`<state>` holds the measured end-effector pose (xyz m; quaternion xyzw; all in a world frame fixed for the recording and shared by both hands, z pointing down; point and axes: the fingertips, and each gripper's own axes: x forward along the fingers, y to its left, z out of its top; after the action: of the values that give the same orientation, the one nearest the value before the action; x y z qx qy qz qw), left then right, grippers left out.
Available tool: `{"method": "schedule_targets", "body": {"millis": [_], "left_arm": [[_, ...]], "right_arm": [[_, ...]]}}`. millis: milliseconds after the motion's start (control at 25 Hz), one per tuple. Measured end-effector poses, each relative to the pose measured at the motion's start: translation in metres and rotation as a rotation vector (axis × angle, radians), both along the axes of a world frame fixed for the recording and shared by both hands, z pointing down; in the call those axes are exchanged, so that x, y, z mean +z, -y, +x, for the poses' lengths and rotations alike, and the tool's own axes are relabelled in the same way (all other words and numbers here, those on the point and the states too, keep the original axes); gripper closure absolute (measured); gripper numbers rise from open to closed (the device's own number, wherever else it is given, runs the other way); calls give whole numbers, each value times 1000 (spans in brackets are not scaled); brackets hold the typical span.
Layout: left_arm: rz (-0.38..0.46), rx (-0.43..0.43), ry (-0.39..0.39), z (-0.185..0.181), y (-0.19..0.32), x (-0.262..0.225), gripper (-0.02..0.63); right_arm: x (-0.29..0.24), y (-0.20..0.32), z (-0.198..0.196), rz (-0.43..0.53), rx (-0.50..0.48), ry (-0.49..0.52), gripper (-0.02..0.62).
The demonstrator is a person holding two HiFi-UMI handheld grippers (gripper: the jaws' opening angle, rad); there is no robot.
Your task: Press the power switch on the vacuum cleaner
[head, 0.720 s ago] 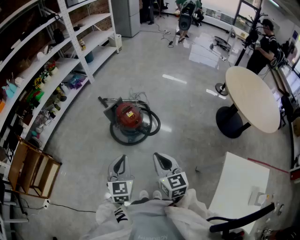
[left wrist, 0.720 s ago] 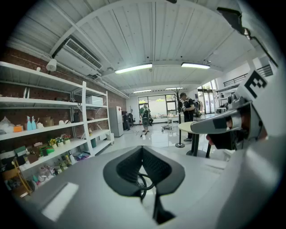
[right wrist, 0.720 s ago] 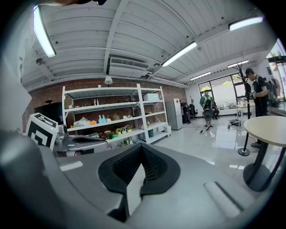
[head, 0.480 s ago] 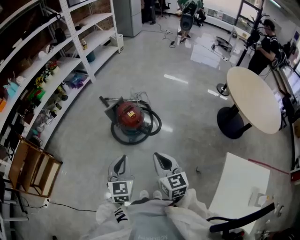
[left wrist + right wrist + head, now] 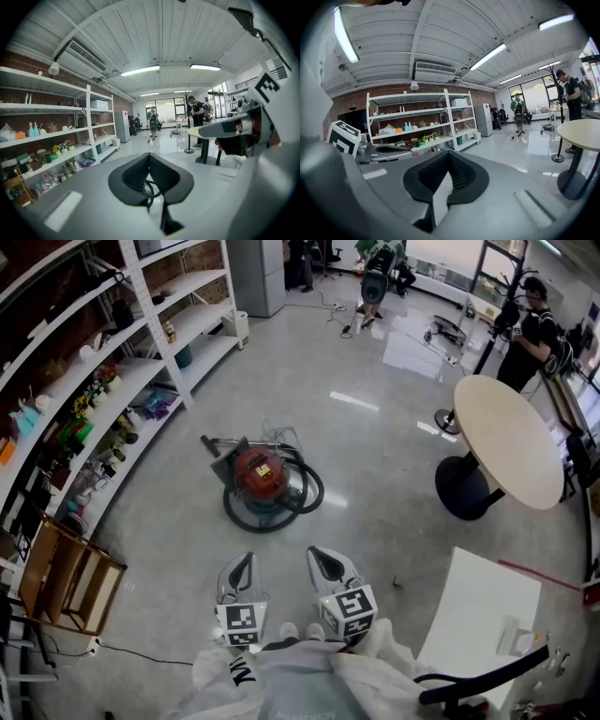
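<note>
The vacuum cleaner (image 5: pixel 260 474) is a red canister on the floor with its black hose (image 5: pixel 302 495) coiled around it, in the middle of the head view. Its power switch is too small to make out. My left gripper (image 5: pixel 240 566) and right gripper (image 5: pixel 321 561) are held side by side close to my body, well short of the vacuum. Both point toward it. In the left gripper view the left gripper (image 5: pixel 149 156) has its jaws together and nothing between them. The right gripper (image 5: pixel 449 153) in its own view is likewise shut and empty.
White shelving (image 5: pixel 122 371) full of small items lines the left wall, with a wooden frame (image 5: pixel 64 579) on the floor below it. A round table (image 5: pixel 506 435) stands at the right and a white table (image 5: pixel 480 613) at the lower right. A person (image 5: pixel 532 326) stands far right.
The head view has drifted slightly, so the vacuum sits a touch lower and further right in it. Both grippers keep the same pose and stay shut.
</note>
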<state>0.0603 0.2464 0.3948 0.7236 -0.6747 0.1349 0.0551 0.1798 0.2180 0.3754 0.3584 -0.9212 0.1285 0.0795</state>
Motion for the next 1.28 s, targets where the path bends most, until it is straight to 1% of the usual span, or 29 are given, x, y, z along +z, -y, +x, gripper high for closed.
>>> {"method": "schedule_targets", "body": {"millis": [360,760,1040,1280], "left_arm": [[-9,6,12,8,11,2,606],[20,54,38,40,32,-7,606],[11,48,33,40,40,-1,606],[-2,36,21,26,46,6,606]], "right_arm": [[3,9,14,-13,18,11,595],[1,23,49,-4,68,32,595],[5,30,50,-11,62,24,595],[11,40,34,-28,49,17,595]]}}
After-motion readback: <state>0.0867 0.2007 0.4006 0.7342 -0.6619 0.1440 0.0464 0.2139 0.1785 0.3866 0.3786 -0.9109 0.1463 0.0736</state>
